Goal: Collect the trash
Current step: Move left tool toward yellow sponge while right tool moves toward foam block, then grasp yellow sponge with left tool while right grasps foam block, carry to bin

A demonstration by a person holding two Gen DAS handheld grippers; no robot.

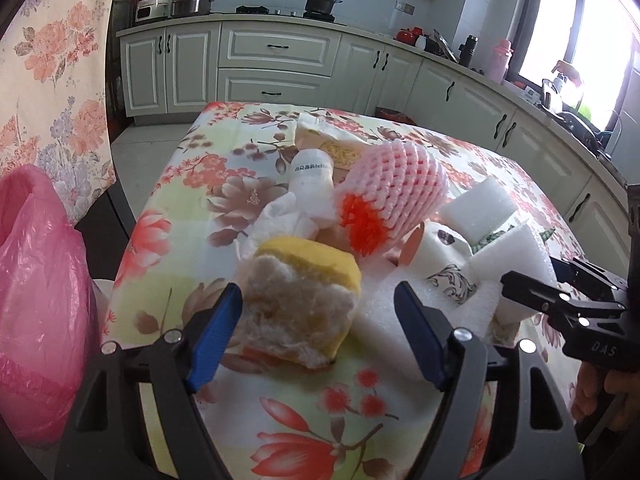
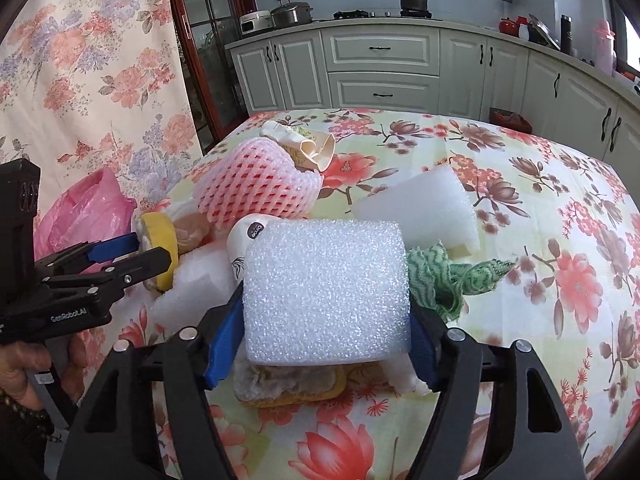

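I am clamping my right gripper (image 2: 326, 344) across the flat sides of the light, squashy white foam block (image 2: 326, 292) near the table's (image 2: 540, 320) front edge, while my left gripper (image 1: 320, 332) is hanging wide around the crumbly pomelo peel (image 1: 300, 300).

Trash is piled mid-table: a chunk of yellow pomelo peel (image 1: 304, 300), pith facing up, a pink foam fruit net (image 1: 394, 196) on its side, a small white bottle (image 1: 312, 178), crumpled tissue (image 1: 280, 216), white foam blocks (image 2: 326, 292), a green wavy wrapper (image 2: 448, 276). Pink plastic bag (image 1: 36, 300) hangs off the left edge.
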